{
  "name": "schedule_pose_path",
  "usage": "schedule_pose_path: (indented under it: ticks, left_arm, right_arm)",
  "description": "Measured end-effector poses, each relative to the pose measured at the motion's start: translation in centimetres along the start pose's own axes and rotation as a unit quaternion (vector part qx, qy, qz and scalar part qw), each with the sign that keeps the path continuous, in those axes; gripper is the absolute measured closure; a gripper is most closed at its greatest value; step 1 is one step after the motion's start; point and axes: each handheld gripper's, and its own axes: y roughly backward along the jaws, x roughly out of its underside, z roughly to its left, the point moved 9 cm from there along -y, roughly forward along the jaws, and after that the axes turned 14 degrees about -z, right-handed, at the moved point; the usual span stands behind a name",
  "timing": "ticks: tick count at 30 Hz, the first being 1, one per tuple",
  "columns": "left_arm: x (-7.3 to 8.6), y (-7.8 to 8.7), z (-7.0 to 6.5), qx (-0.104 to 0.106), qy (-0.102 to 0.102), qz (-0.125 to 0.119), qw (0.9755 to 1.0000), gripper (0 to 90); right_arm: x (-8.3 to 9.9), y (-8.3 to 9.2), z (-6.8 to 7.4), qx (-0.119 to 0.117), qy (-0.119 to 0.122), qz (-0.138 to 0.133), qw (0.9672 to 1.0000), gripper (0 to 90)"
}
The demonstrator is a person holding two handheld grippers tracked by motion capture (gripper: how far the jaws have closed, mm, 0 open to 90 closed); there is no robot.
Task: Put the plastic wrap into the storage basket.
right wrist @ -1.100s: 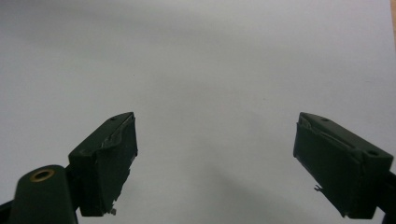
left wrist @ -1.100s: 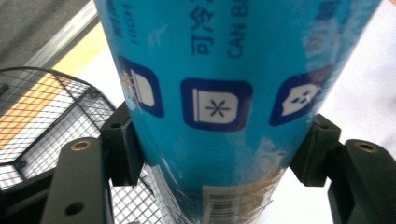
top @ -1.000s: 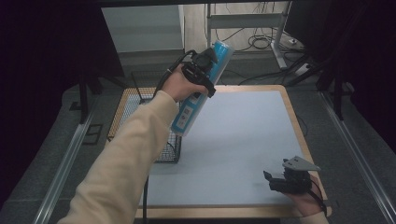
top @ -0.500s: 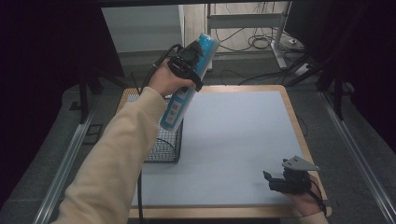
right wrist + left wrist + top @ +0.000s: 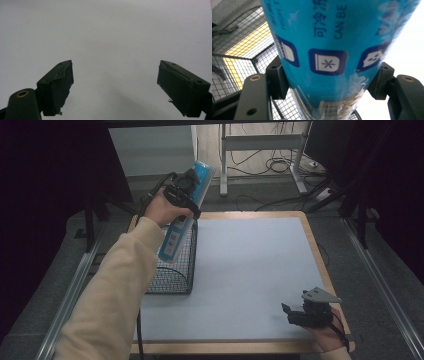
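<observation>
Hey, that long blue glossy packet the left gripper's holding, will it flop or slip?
The long blue glossy packet looks fairly stiff: it stays straight above and below the left gripper. Its shiny film may be slippery. It bulges between the jaws, so probably squashable.

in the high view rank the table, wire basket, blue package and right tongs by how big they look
1. table, clearly largest
2. wire basket
3. blue package, held by the left tongs; it is raised nearer the camera, so its place against the basket is unsure
4. right tongs, smallest
</observation>
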Motion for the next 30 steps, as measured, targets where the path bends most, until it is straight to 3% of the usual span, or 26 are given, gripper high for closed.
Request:
schedule_pose_path:
  ticks: [18,30]
  left_arm:
    - [2.8,-2.8,2.4,-0.018,0.016,0.02,0.9995,31.7]
    - [4.7,-5.1,3.3,-0.016,0.027,0.043,0.9986,31.7]
  right_arm:
    - [0.0,0.0,0.0,0.003,0.001,-0.002,1.0,13.8]
    - [-0.2,0.0,0.2,-0.002,0.002,-0.008,1.0,13.8]
